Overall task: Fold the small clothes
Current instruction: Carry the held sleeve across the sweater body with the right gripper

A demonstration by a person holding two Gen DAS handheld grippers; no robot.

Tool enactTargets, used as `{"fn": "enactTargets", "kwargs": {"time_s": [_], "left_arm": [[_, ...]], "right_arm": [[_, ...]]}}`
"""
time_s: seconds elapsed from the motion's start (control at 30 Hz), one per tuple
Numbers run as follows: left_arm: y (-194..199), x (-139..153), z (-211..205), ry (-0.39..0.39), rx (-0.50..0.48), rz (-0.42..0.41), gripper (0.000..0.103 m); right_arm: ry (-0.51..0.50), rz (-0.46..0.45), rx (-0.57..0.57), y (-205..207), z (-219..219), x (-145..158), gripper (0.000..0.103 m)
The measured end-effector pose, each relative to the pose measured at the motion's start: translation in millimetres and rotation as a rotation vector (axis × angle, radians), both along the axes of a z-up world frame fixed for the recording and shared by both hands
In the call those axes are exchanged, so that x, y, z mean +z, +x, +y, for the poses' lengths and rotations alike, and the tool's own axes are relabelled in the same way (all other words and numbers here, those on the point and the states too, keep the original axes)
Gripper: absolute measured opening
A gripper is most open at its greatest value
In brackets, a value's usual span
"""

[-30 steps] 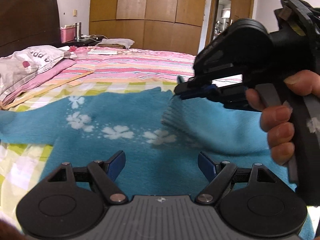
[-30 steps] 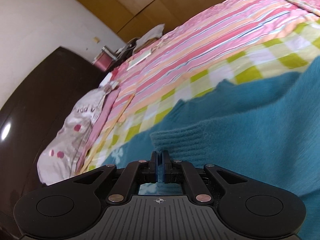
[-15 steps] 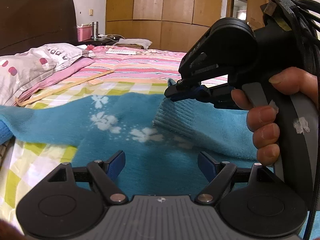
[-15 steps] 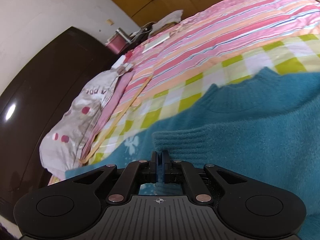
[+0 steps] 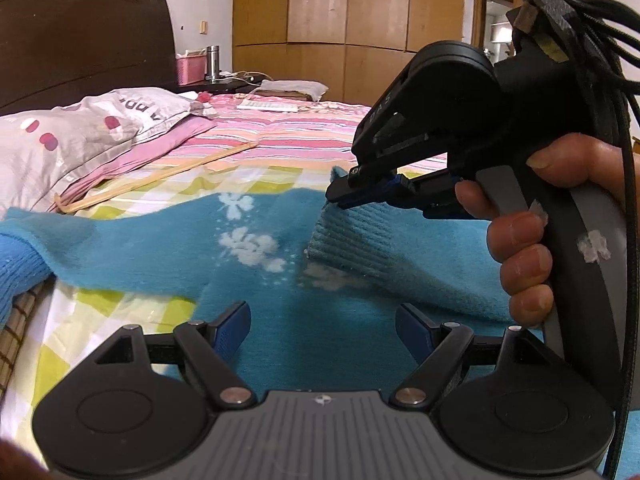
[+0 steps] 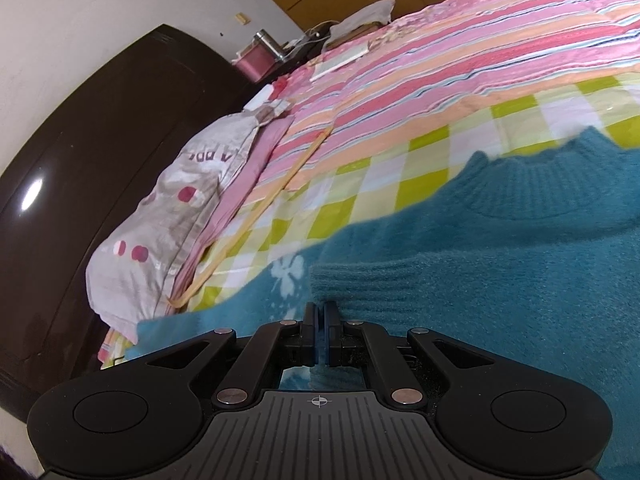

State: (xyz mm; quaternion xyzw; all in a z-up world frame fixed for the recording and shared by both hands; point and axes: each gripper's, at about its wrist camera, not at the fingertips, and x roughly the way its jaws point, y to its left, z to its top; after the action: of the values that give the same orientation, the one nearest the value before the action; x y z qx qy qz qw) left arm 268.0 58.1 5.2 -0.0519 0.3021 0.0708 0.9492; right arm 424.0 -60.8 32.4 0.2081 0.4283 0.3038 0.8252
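Note:
A small teal knit sweater [image 5: 320, 320] with white flowers lies spread on the bed; it also shows in the right wrist view [image 6: 500, 280]. My right gripper [image 5: 340, 196] is shut on the ribbed cuff of its sleeve [image 5: 356, 236] and holds the sleeve folded across the sweater's body. In the right wrist view the right gripper [image 6: 321, 312] pinches that cuff [image 6: 360, 284]. My left gripper [image 5: 322, 328] is open and empty, low over the sweater's body near its lower part.
The bed has a green-checked sheet [image 5: 132, 200] and a pink striped quilt [image 5: 288, 132]. A pillow [image 5: 80, 132] lies at the left by the dark headboard [image 5: 80, 40]. A wooden stick [image 5: 160, 176] lies beside the pillow. Wardrobes stand behind.
My right gripper has carried the sleeve cuff leftward across the sweater. The left view has swung and more of the pillow and headboard shows. The left gripper stays open.

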Motion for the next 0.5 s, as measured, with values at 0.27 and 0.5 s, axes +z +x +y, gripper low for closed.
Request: {"fn": "enactTargets", "kwargs": {"time_s": [0.27,0.5], "left_arm": [[1,1,13,0.009,0.054,-0.010,0.085],[6,-5,25,-0.006,0.100,0.017,0.085]], "right_arm": [[0.035,0.004,0.038,5,19,0,0.004],[0.041,0.022,0.075,9,37,-7,0.004]]}}
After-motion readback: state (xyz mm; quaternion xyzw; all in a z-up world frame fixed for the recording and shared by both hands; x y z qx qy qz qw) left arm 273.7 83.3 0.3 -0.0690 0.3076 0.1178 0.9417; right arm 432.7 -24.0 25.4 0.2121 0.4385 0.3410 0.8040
